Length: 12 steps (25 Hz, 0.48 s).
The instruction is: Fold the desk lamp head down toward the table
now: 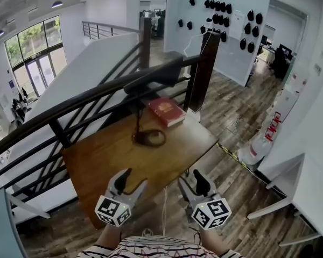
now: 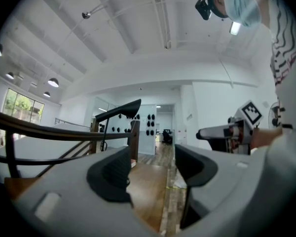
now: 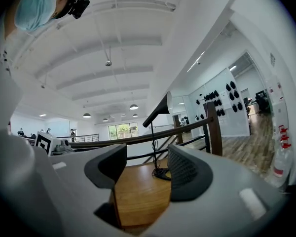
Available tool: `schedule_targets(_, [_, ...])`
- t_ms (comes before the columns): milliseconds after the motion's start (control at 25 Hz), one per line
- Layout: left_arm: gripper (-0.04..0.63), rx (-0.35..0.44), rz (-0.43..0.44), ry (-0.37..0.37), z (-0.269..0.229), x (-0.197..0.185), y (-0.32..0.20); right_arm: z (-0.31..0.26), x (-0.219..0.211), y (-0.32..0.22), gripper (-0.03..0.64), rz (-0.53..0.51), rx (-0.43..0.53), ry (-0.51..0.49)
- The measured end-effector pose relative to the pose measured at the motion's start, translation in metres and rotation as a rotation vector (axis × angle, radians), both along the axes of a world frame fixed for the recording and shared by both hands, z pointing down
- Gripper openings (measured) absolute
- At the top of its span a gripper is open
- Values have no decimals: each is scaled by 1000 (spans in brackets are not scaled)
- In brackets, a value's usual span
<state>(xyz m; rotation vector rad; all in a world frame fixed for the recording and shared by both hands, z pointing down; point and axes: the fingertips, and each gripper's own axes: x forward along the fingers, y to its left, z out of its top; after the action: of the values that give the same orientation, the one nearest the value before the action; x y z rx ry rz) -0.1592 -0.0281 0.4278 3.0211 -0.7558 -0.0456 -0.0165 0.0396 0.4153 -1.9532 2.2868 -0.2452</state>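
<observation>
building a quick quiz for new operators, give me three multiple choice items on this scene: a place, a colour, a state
1. Where is the book? A on the table B on a shelf C in a drawer
2. The book's cover colour? A blue B red C green
3. The lamp head is? A raised high B folded onto the table C detached

Key: 1 A, it lies at the table's far corner; 2 B, the cover is plainly red; 3 A, it sits well above the tabletop.

Striped shirt; grey left gripper, right gripper; black fingers.
</observation>
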Motion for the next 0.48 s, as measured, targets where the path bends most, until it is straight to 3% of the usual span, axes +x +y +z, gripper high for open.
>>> schedule_targets(480, [284, -45, 68, -7, 24, 29, -90, 10, 27, -78, 247, 67, -7, 15])
